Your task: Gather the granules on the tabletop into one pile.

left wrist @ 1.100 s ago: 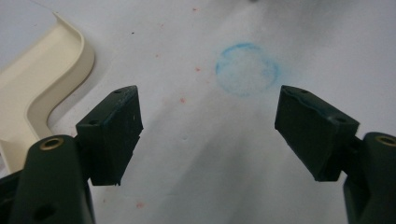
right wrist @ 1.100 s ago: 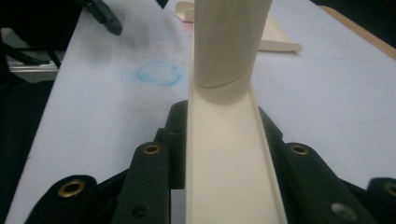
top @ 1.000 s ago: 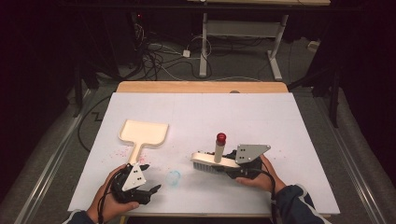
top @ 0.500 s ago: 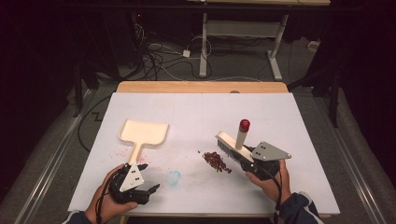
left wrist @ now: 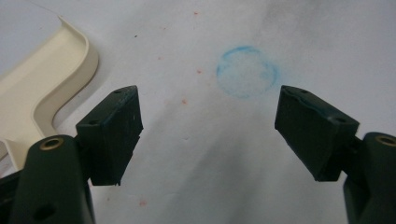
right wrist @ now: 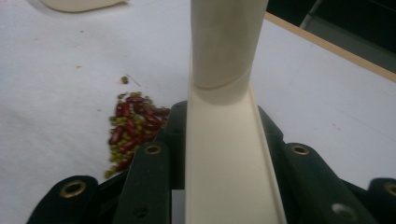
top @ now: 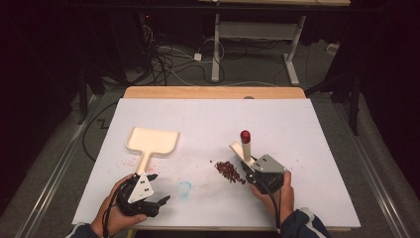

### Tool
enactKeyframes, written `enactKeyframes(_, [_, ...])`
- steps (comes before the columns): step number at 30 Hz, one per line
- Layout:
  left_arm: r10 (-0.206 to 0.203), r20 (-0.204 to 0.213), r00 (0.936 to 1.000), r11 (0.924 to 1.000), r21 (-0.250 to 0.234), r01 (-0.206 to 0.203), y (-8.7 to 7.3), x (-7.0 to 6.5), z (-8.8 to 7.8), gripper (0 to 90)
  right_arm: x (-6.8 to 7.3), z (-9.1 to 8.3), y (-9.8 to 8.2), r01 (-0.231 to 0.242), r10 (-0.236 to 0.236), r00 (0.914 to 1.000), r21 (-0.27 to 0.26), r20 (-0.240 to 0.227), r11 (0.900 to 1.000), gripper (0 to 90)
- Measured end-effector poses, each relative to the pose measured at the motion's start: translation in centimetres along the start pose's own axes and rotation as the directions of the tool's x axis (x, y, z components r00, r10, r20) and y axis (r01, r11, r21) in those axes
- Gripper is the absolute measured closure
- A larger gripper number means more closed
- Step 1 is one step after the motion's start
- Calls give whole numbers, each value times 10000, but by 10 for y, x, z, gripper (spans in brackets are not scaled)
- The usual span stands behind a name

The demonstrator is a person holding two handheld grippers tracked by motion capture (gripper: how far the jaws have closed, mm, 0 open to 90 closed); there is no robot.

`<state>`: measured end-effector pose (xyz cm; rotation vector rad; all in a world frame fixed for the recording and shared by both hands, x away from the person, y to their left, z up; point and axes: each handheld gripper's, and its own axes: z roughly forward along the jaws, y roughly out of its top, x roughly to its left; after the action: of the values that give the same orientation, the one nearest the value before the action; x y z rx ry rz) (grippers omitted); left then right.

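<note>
Since the earlier pictures the brush (top: 243, 148) has swung from lying across the bench (top: 297, 129) in front of the person to pointing away and slightly left, and the right hand has drawn back toward the near edge. That uncovered a small heap of red and green beans (top: 229, 171) which the brush head hid a second ago; the left claw (top: 156, 191) has kept its place.

The right claw (top: 249, 166) is clamped on the cream brush, its jaws pressed against both sides of the head, as the right gripper view shows at close range. In that view the brush (right wrist: 224, 93) rises up the middle and is cut off at the top edge, so its red-tipped handle end is seen from above only. Whether the bristles touch the bench cannot be told; the claw's body covers them. The beans (right wrist: 130, 130) lie just left of the brush, partly tucked behind the jaw.

The left claw stands open over bare white surface with nothing between its jaws. A faint blue ring (left wrist: 246, 71) is drawn on the bench just ahead of them. The cream dustpan (top: 151, 143) lies to the left, its handle pointing at the left claw; in the left gripper view the dustpan (left wrist: 42, 88) is cut off at the frame's edge.
</note>
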<state>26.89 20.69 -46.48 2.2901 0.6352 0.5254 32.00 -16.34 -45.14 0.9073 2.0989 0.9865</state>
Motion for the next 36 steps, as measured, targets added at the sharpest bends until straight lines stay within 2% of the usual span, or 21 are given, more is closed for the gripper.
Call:
enactKeyframes(3, [10,5,10000,10000,9,-10,0,0,0,223,15,3,7,232,-232,9997,49,-36,9997,670])
enactKeyframes(5, [8,21,10000,10000,18,-8,0,0,1,223,19,4,10,105,-105,9999,65,-16,9999,671])
enactKeyframes(7, [14,32,10000,10000,20,-14,0,-1,1,223,19,5,14,-199,199,9998,58,45,9998,671])
enactKeyframes(10, [23,37,10000,10000,12,-23,0,-1,0,223,18,6,18,-407,407,9990,15,159,9992,671])
enactKeyframes(16, [-6,-1,10000,10000,-32,6,-1,0,-2,222,11,-6,21,-372,382,9989,-357,275,9987,671])
enactKeyframes(18, [18,-48,10000,10000,-9,-18,-1,0,-2,223,8,-12,20,-433,440,9989,-437,138,9981,671])
enactKeyframes(20, [4,-85,10000,10000,3,-4,-1,0,-3,223,2,-24,17,-410,382,9980,-537,-513,9977,670])
enactKeyframes(24, [-32,-132,9999,10000,-53,32,-2,1,-5,223,-10,-48,5,-241,182,9940,-527,-1083,9983,671])
enactKeyframes(26, [-44,-132,9999,10000,-30,44,-3,1,-5,223,-15,-62,-1,-352,285,9921,-528,-1218,9980,671])
enactKeyframes(30, [-40,-118,9999,10000,-10,40,-2,1,-4,222,-18,-82,-11,-36,-4,9889,-270,-1483,9996,671])
enactKeyframes(36, [-8,-86,10000,10000,24,8,0,0,-2,223,-18,-89,-26,-1,53,9834,283,-1814,9996,672])
